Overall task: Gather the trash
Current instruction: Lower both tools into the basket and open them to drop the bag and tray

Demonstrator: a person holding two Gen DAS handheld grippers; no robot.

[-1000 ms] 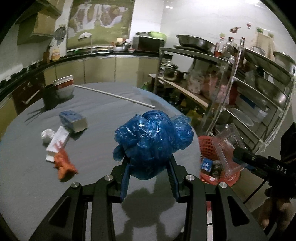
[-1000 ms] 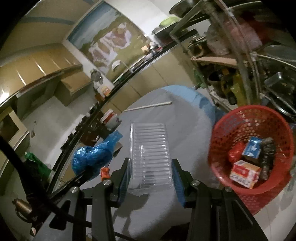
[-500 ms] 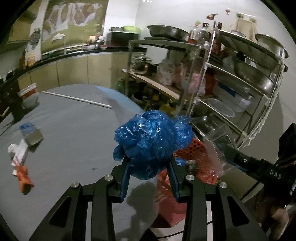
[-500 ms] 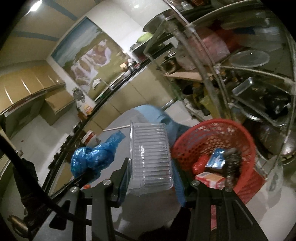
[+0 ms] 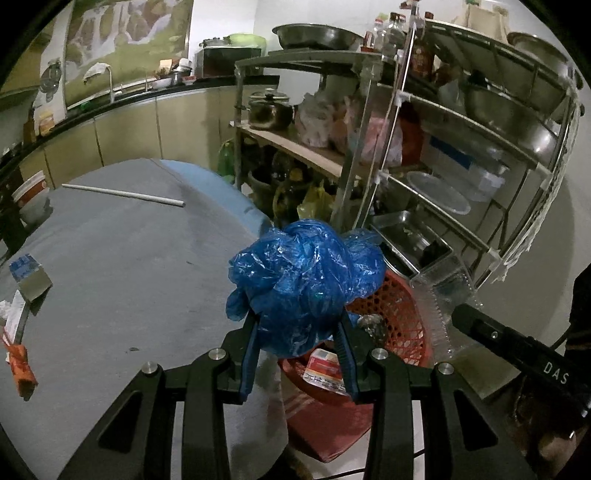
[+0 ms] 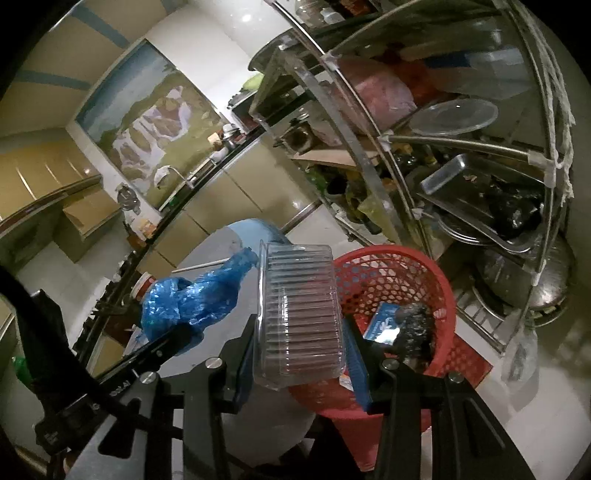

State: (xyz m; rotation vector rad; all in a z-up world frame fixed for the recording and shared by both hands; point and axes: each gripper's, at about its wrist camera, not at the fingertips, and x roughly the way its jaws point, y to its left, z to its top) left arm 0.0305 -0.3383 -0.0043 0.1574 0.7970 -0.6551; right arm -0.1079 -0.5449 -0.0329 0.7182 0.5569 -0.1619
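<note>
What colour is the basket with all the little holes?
Red. The basket shows best in the right wrist view, beside the table.

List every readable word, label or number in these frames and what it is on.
"DAS": white letters on the right gripper's black body, left wrist view.
Red and white carton in the red basket: print too small to read.
Blue carton on the table: print blurred.

Kitchen behind the round table (image 5: 122, 266)
A metal rack (image 5: 458, 155) holds steel bowls (image 5: 317, 35) and a pot (image 5: 267, 109); a landscape picture (image 5: 125, 37) hangs above the counter (image 5: 147, 98).
</note>
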